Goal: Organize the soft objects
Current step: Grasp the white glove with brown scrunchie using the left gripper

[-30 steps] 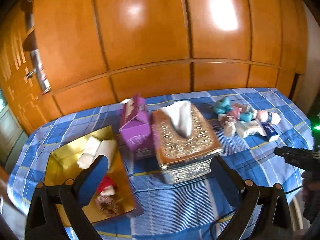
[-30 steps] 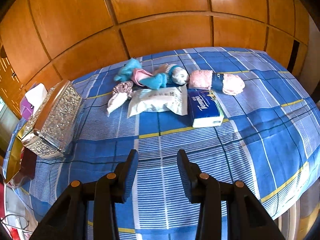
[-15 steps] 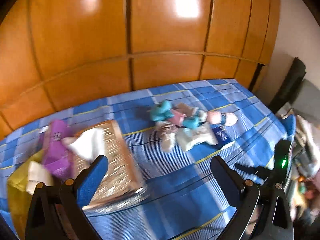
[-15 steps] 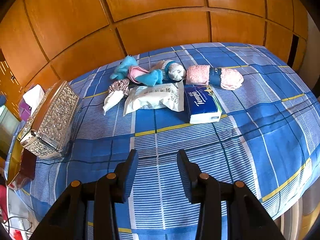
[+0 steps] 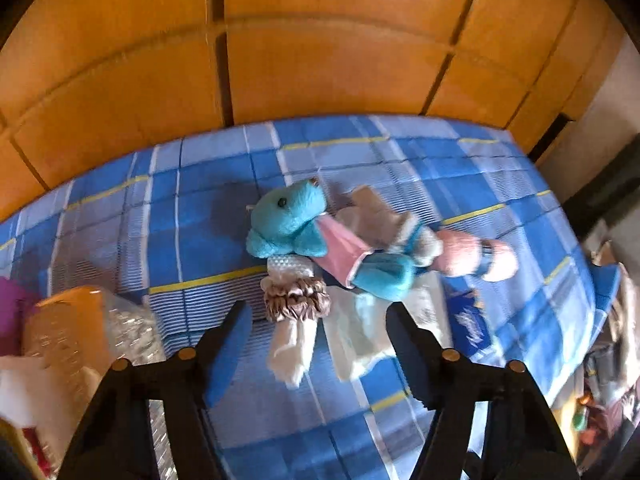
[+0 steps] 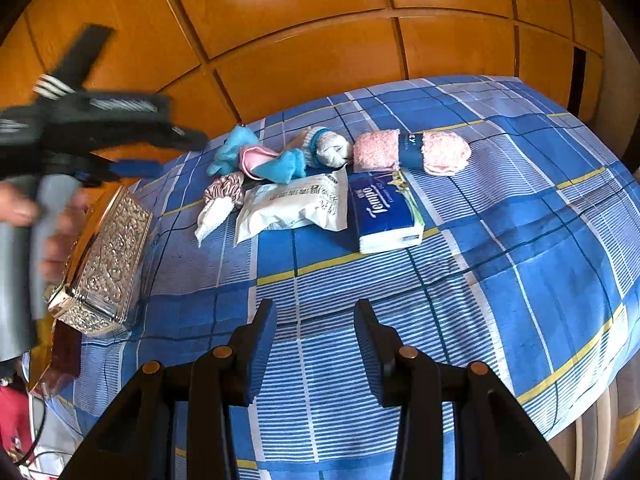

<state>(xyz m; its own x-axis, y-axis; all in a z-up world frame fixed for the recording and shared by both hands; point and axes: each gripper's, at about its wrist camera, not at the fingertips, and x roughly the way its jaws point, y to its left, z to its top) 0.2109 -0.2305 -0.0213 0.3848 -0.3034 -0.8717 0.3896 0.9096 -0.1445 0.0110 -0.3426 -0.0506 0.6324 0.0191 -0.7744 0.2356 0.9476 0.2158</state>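
A pile of soft things lies on the blue checked cloth (image 6: 500, 260). It holds a turquoise plush toy (image 5: 288, 220) in pink, a brown scrunchie packet (image 5: 296, 300), a white wipes pouch (image 5: 360, 328), a blue tissue pack (image 6: 384, 216) and a pink roll (image 6: 412, 152) with a dark band. My left gripper (image 5: 318, 316) hovers over the scrunchie packet, its jaws closing, the pads not pressing on it. The right wrist view shows that left gripper (image 6: 172, 156) blurred, short of the turquoise plush toy (image 6: 256, 158). My right gripper (image 6: 314, 312) stands open over bare cloth.
A silver embossed tissue box (image 6: 108, 264) stands left of the pile, and a purple box (image 5: 12, 308) shows at the far left edge. Orange wooden panels (image 6: 320, 52) rise behind the cloth. The cloth drops off at the right and front. A hand (image 6: 16, 208) holds the left gripper.
My left gripper has swung right, from the gold tray and tissue box to over the pile, and its jaws have narrowed. It now appears in the right wrist view. The right gripper stayed put.
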